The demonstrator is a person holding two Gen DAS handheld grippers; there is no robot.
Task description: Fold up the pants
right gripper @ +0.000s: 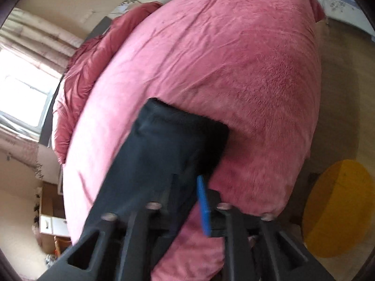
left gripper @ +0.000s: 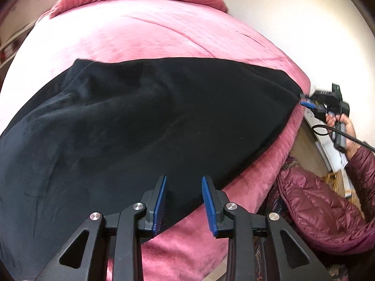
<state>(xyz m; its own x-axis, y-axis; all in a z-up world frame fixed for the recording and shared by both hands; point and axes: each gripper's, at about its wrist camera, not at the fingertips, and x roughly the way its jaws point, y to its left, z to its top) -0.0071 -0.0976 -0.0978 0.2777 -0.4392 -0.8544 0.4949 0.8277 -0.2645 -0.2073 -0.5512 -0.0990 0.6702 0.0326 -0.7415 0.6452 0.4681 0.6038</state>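
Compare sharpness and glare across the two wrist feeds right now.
Left wrist: sharp on the black pants and left tool; wall washed out at right. Right wrist: motion-blurred throughout, right tool smeared, window blown out.

We see our left gripper (left gripper: 184,201) hovering with its jaws apart over the near edge of the black pants (left gripper: 140,121), spread across the pink bed (left gripper: 145,30). Far right, our right gripper (left gripper: 307,100) pinches the pants' corner at the bed's edge.
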